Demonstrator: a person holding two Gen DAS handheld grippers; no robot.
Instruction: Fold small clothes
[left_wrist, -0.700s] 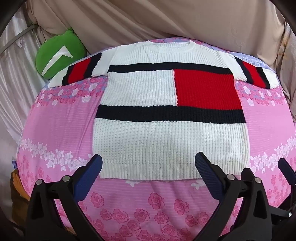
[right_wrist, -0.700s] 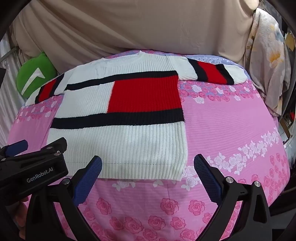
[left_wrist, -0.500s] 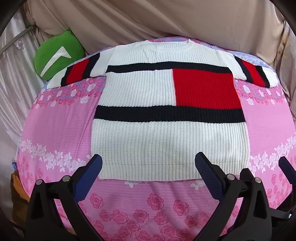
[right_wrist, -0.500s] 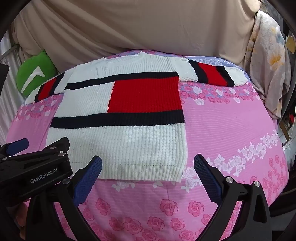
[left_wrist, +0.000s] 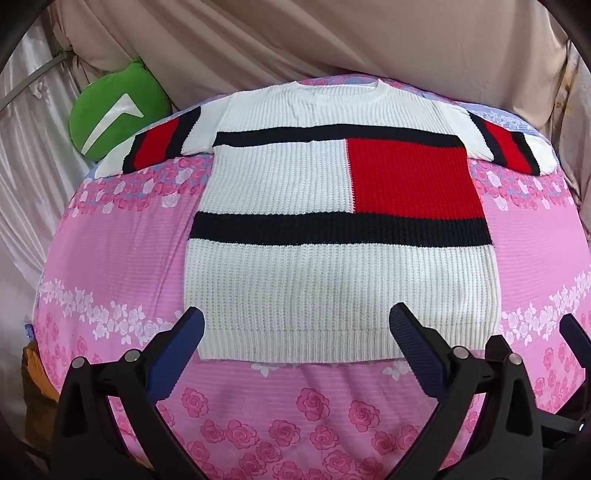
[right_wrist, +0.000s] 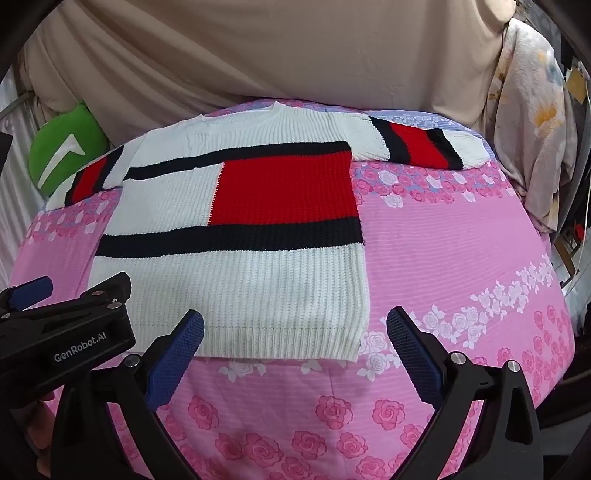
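1 sweater, 1 green cushion (2 hand-held grippers, both w/ jaws apart)

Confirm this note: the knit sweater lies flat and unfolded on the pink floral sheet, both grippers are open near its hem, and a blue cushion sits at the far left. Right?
Not quite: the cushion is green with a white mark, not blue, as the left wrist view shows. The rest holds: the sweater lies flat and unfolded on the pink floral sheet, with the left gripper and right gripper open near its hem.
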